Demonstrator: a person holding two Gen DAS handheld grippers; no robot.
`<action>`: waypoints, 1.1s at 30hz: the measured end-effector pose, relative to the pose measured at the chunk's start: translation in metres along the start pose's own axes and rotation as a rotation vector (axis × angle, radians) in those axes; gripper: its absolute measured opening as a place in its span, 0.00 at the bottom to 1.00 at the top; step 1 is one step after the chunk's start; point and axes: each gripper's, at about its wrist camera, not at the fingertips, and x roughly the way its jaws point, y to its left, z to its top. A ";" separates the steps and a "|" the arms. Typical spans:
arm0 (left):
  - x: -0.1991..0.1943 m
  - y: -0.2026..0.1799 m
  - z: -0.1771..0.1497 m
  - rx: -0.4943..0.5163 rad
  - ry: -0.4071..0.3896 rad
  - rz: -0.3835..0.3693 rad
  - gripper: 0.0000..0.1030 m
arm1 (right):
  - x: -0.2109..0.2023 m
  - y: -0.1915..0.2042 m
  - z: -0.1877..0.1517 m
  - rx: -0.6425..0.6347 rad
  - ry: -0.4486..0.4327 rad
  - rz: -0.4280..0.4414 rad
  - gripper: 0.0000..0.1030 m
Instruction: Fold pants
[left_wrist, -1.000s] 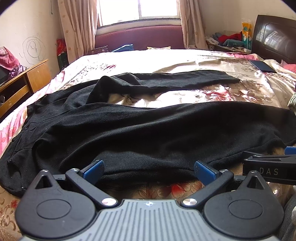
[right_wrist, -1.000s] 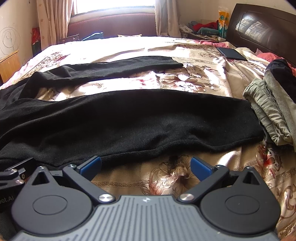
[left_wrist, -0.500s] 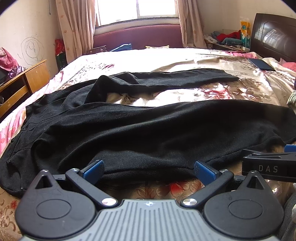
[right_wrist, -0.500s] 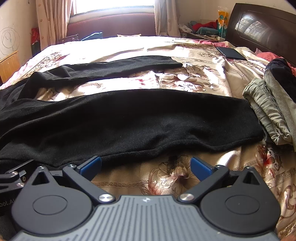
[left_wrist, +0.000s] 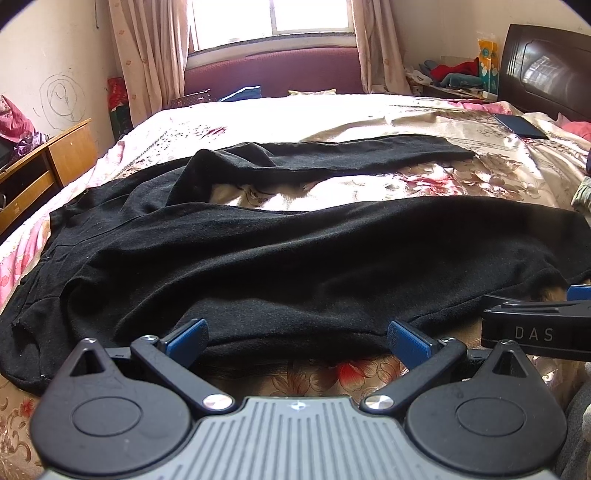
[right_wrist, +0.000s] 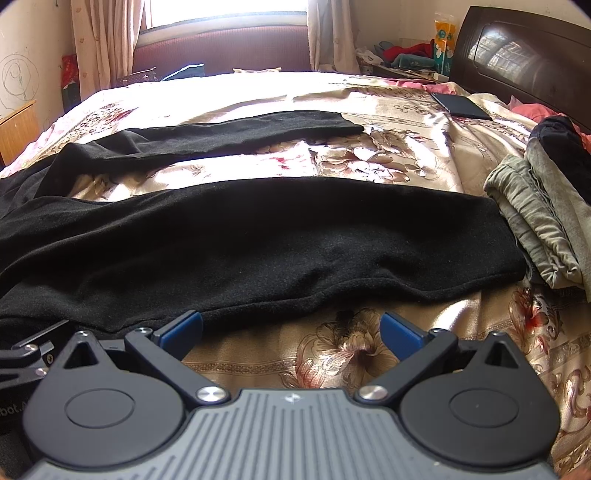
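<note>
- Sunlit floral bedspread (right_wrist: 332, 354) carries the black pants (left_wrist: 295, 258) spread flat — legs parted, far leg (right_wrist: 221, 136) well apart from the near one.
- Left gripper (left_wrist: 297, 334) and right gripper (right_wrist: 291, 325) both gape wide at the near hem, holding nothing.
- Risk: pinching bedspread along with cloth, or catching one layer only, would drag the fold crooked toward the grey clothes pile (right_wrist: 535, 221).

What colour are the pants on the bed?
Plain black pants, no pattern visible, lying on a floral bedspread. Clearest in the right wrist view.
</note>
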 end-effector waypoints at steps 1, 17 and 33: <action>0.000 0.000 0.000 0.003 0.001 0.000 1.00 | 0.000 0.000 0.000 0.000 0.000 0.000 0.99; -0.005 0.003 0.011 -0.028 -0.023 -0.101 1.00 | -0.049 -0.047 0.035 0.137 -0.069 -0.063 0.98; 0.022 -0.030 0.035 0.110 -0.077 -0.167 1.00 | 0.034 -0.186 0.014 0.576 0.048 -0.061 0.78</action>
